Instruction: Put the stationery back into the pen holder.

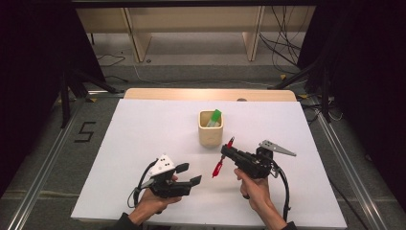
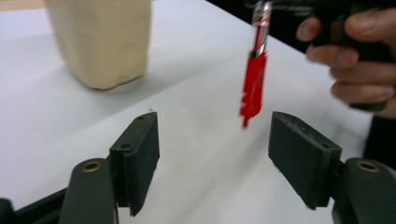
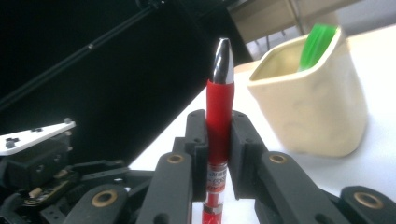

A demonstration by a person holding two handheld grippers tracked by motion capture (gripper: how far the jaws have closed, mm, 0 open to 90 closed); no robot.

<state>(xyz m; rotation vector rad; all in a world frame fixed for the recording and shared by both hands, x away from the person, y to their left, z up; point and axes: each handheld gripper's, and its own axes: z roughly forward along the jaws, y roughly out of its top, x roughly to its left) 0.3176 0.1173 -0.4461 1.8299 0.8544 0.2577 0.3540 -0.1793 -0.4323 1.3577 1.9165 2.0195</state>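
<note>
The right gripper's [image 3: 218, 140] two black jaws are closed tight on a red pen [image 3: 218, 135], pinching it across its red grip, so the silver tip stands up beyond the jaws in the right gripper view and the rest of the barrel runs down between them. In the high view that gripper [image 1: 225, 151] holds the pen [image 1: 221, 162] slanted, its red capped end hanging just off the white table [image 1: 143, 134] on the side toward the left gripper [image 1: 188, 174]. The left gripper's [image 2: 212, 163] jaws stand wide apart with nothing between them, and the pen's red end [image 2: 252, 88] hangs just beyond their gap. Past the right gripper's jaws, near but apart, stands a cream cup [image 3: 313, 107] with a green object [image 3: 317, 44] leaning inside it.
</note>
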